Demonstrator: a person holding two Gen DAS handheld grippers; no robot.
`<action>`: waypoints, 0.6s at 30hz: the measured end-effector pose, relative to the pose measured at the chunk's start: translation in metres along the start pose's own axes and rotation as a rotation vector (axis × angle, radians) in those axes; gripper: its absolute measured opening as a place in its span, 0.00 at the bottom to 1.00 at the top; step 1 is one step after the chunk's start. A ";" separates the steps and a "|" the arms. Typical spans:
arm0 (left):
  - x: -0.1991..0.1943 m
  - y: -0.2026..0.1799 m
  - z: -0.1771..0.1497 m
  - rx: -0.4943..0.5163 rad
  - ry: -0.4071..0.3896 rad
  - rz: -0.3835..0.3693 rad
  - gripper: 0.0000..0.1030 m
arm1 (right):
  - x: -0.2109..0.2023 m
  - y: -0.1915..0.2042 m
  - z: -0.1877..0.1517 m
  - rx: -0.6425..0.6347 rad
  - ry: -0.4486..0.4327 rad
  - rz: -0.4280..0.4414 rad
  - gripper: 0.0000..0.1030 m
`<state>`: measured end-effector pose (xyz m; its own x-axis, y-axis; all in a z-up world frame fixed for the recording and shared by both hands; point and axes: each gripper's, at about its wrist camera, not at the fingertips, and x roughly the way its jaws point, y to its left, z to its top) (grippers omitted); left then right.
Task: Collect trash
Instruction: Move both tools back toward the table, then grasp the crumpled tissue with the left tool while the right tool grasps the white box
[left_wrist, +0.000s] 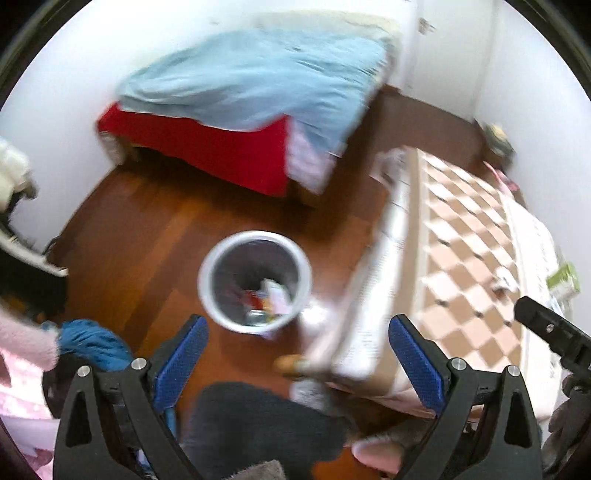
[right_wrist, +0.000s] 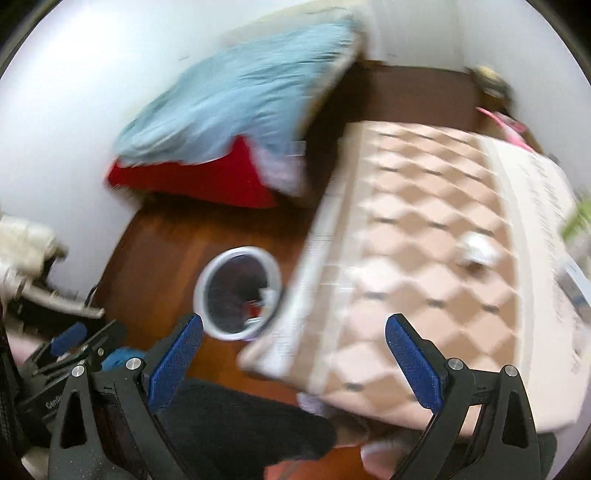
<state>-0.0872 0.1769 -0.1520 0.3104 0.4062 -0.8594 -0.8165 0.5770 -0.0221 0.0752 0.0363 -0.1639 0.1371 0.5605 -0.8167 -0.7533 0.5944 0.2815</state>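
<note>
You're between pickups: both the left gripper (left_wrist: 297, 362) and the right gripper (right_wrist: 293, 360) hang wide open and empty. The bin (left_wrist: 255, 282), at frame centre on the floor, already holds scraps. Next, reach for the crumpled paper (right_wrist: 478, 251) on the checkered surface (right_wrist: 417, 229) at right.

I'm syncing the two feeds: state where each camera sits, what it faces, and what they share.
Left wrist: on the left gripper, looking down at the bin; own blue fingers show.
Right wrist: on the right gripper, facing the checkered bed; the left gripper shows.
Shared: bin, checkered bed, blue-covered bed.
</note>
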 end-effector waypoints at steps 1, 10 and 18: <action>0.011 -0.023 0.001 0.026 0.019 -0.016 0.97 | -0.003 -0.025 0.001 0.038 0.000 -0.030 0.97; 0.098 -0.209 0.006 0.160 0.141 -0.076 0.97 | -0.014 -0.250 0.023 0.127 0.141 -0.417 0.98; 0.145 -0.296 -0.006 0.250 0.211 -0.069 0.97 | 0.022 -0.364 0.045 -0.018 0.341 -0.513 0.89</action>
<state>0.1970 0.0611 -0.2731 0.2317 0.2201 -0.9476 -0.6446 0.7643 0.0199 0.3811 -0.1419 -0.2618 0.2738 -0.0126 -0.9617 -0.6568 0.7280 -0.1965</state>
